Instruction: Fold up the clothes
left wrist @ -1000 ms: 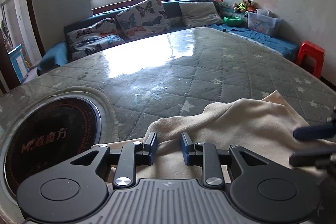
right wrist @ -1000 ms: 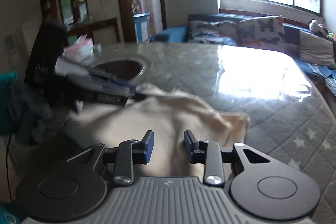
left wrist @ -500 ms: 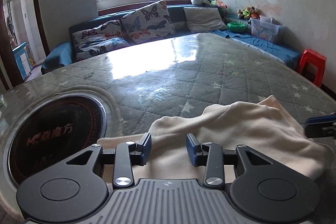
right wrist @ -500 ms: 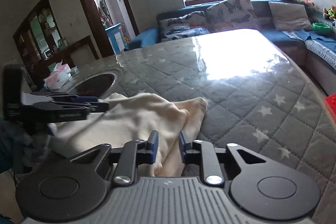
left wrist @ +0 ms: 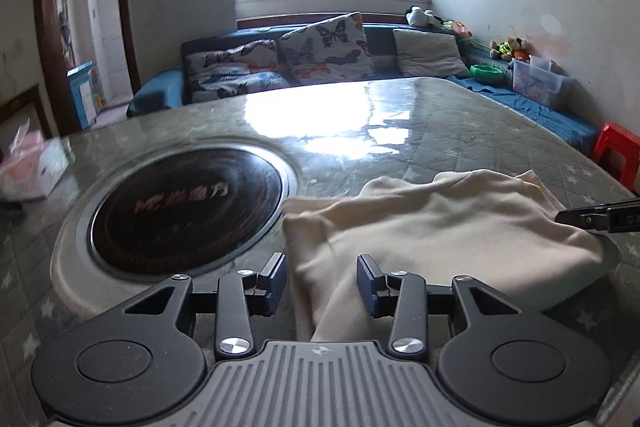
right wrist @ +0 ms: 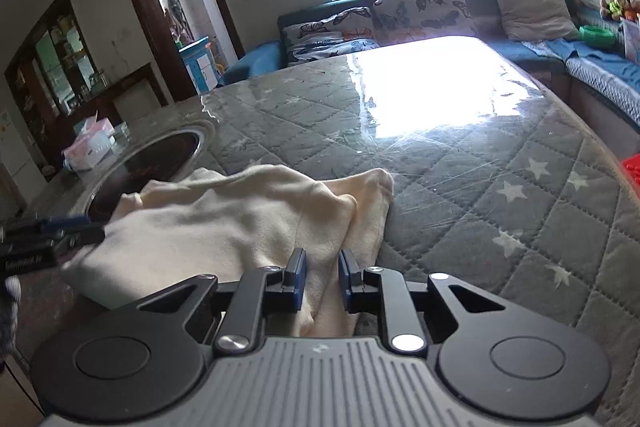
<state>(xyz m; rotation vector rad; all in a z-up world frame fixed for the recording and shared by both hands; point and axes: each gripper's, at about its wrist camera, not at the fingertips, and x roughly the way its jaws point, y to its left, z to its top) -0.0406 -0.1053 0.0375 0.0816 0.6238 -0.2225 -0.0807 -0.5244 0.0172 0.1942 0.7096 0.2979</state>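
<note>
The cream garment's near edge ran hidden beneath the left gripper's body; the tissue box was blurred.

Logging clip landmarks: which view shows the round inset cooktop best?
The left wrist view: the cooktop shows whole, its printed lettering legible. In the right wrist view the cooktop is seen edge-on, partly hidden by the cream garment.

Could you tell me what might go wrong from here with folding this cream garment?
1. The right gripper has cloth between fingers that are not closed, so the cream garment could slip out if lifted.
2. The garment's left edge lies beside the round cooktop; dragging could pull it onto that.
3. The bunched layers may fold unevenly.
</note>
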